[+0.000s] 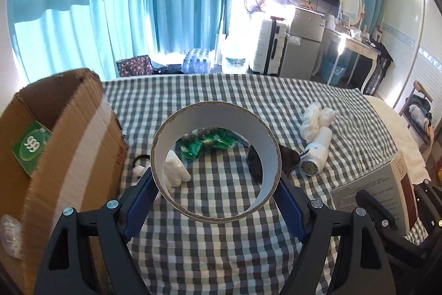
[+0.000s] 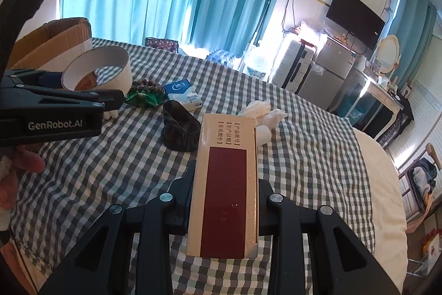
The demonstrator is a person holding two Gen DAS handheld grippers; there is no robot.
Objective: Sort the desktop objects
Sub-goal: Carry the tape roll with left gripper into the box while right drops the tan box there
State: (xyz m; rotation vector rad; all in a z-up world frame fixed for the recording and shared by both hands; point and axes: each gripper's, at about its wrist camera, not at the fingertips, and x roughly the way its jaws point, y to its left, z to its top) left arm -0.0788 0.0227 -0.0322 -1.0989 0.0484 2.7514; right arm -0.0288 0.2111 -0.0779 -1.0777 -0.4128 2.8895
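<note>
- Tape ring [image 1: 216, 162], one: wide cardboard ring, white inside, clamped between the blue pads [image 1: 138, 208] of the left gripper [image 1: 216, 201] and held above the checked cloth [image 1: 221, 248], just beside the carton.
- Box [image 2: 228, 184], one: beige with a dark red panel, three bracketed labels in Chinese at its far end; pinched by its long sides in the right gripper [image 2: 225, 201], lifted over the cloth.
- Carton [image 1: 59, 145], one: open brown cardboard, white tape stripe, green "999" label inside.
- Loose items on the cloth: one green wrapper [image 2: 142, 99], one bead bracelet [image 2: 146, 87], one blue-and-white tissue pack [image 2: 183, 95], one black holder [image 2: 179, 133], one crumpled tissue wad [image 2: 262, 109], one white figurine [image 1: 175, 170], one white cylinder [image 1: 316, 154].
- Left gripper body reads "GenRobot.AI"; it points level across the bed from the left, fingers of a hand [image 2: 25, 162] below it.
</note>
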